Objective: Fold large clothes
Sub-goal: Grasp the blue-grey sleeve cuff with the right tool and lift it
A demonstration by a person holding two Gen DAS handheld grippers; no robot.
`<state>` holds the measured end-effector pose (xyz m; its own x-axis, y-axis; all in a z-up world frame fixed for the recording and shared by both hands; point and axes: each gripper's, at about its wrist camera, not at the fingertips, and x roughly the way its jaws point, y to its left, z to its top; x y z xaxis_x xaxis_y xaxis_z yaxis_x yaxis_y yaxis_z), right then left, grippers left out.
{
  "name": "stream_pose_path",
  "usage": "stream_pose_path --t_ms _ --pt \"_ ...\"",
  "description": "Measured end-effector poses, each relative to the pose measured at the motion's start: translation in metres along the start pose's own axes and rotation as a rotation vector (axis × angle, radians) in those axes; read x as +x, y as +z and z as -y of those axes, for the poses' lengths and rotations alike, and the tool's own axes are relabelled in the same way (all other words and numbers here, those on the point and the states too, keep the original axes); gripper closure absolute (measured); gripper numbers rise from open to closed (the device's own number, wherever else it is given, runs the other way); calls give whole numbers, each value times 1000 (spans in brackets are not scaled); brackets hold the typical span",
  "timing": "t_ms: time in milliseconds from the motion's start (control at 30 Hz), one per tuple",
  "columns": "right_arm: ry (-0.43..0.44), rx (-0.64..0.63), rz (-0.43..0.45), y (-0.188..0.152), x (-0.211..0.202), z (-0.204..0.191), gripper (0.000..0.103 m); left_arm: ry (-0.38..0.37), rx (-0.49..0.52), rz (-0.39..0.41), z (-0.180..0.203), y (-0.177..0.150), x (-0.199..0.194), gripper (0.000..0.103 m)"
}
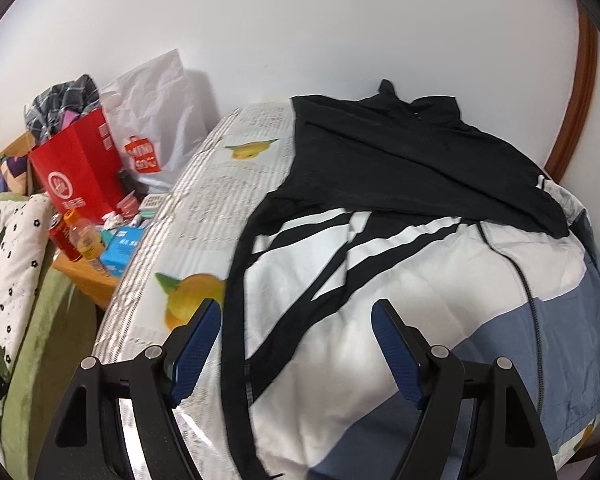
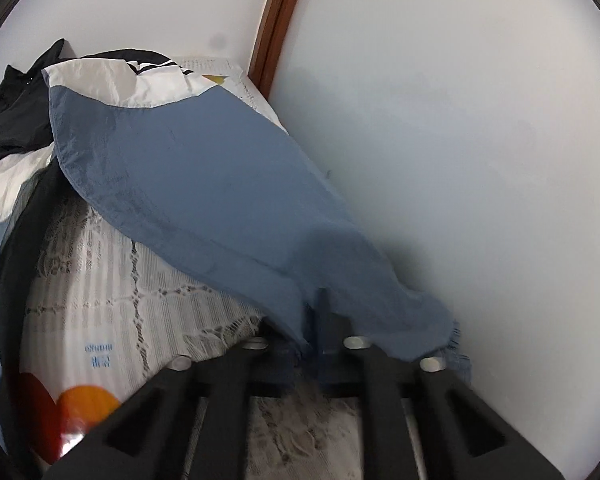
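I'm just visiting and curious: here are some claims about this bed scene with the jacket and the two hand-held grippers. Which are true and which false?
1. The left hand-held gripper is open above the jacket. True.
2. The right hand-held gripper is open and holds nothing. False: it is shut on the blue sleeve of the jacket.
3. A red paper bag stands beside the bed, with clothes sticking out of it. True.
4. The jacket is green all over. False: it is black, white and blue.
5. The bed sheet is printed with lemons. True.
6. The blue sleeve lies folded across the jacket's chest. False: it stretches outward toward the wall.
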<state>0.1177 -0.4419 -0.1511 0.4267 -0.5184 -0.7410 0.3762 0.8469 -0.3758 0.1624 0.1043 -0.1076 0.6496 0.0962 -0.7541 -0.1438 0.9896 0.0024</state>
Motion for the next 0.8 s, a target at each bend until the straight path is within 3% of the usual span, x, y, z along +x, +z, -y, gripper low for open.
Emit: stream_pose_path --t_ms 167,367,567,800 --pt "-2 37 135 27 -46 2 99 79 21 -3 -13 -9 9 27" --pt "82 21 287 76 -106 -31 101 48 18 -18 -25 -15 19 27" --pt "268 -54 395 126 -158 -114 101 18 3 -48 -37 -15 30 27" --pt "480 -200 480 162 -195 -247 101 1 -18 -42 -47 -16 30 27"
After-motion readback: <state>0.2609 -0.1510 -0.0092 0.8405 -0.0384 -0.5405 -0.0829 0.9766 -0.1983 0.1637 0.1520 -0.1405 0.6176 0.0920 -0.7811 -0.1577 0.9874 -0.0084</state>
